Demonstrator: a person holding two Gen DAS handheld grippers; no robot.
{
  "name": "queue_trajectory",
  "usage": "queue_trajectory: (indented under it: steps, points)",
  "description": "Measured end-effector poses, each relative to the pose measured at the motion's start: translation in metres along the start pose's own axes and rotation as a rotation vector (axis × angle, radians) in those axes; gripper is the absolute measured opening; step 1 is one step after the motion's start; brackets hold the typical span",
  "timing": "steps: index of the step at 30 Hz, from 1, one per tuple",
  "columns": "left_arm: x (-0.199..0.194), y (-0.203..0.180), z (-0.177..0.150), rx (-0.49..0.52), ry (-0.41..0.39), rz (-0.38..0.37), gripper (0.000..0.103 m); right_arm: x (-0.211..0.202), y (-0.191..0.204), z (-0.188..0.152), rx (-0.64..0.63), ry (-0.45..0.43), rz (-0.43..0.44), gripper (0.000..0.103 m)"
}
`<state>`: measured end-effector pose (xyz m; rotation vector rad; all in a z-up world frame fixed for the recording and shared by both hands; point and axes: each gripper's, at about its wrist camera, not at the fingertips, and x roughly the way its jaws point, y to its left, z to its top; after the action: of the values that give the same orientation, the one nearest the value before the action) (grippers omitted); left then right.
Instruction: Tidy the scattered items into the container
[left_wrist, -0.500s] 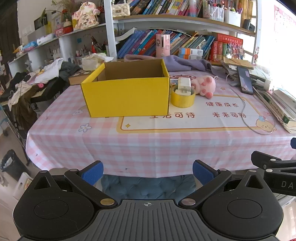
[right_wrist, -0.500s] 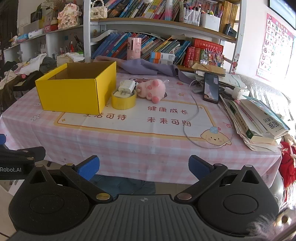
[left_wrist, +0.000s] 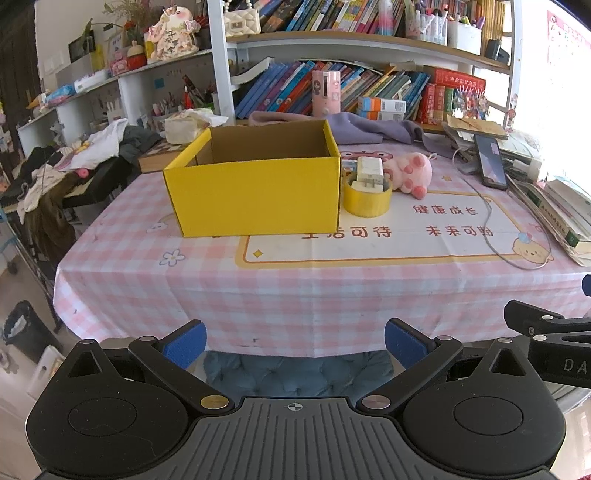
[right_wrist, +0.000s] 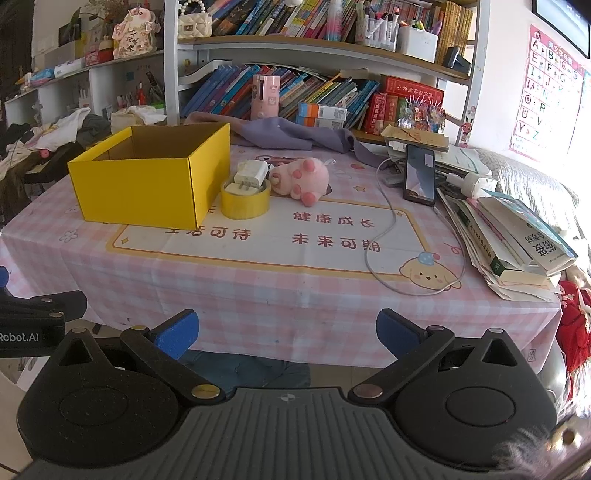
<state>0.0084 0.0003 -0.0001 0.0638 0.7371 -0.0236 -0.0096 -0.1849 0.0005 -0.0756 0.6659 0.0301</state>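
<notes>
An open yellow cardboard box (left_wrist: 255, 195) (right_wrist: 147, 192) stands on the pink checked tablecloth, towards the back left. Right beside it sits a yellow tape roll (left_wrist: 366, 201) (right_wrist: 245, 205) with a white charger plug (left_wrist: 368, 172) (right_wrist: 248, 177) resting on top. A pink plush toy (left_wrist: 410, 174) (right_wrist: 303, 177) lies just right of those. My left gripper (left_wrist: 295, 341) hangs open off the table's front edge, well short of the items, nothing between its blue pads. My right gripper (right_wrist: 287, 331) is likewise open and empty, before the front edge.
A phone (right_wrist: 419, 173) with a white cable (right_wrist: 384, 243) lies at the right. Stacked books (right_wrist: 513, 236) crowd the table's right edge. A purple cloth (right_wrist: 295, 133) and bookshelves fill the back. A cushioned blue chair seat (left_wrist: 295, 373) shows under the front edge.
</notes>
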Motion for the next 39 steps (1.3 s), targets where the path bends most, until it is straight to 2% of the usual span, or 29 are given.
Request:
queue_trajectory:
  steps: [19,39]
  points:
    - [-0.003,-0.001,0.001,0.047,-0.009,-0.025,0.103,0.005,0.002,0.003,0.012,0.012,-0.020,0.103]
    - [0.000,0.012,0.004,-0.024,0.020,-0.039,0.103,-0.003,0.003,0.003,0.017,-0.025,-0.043,0.103]
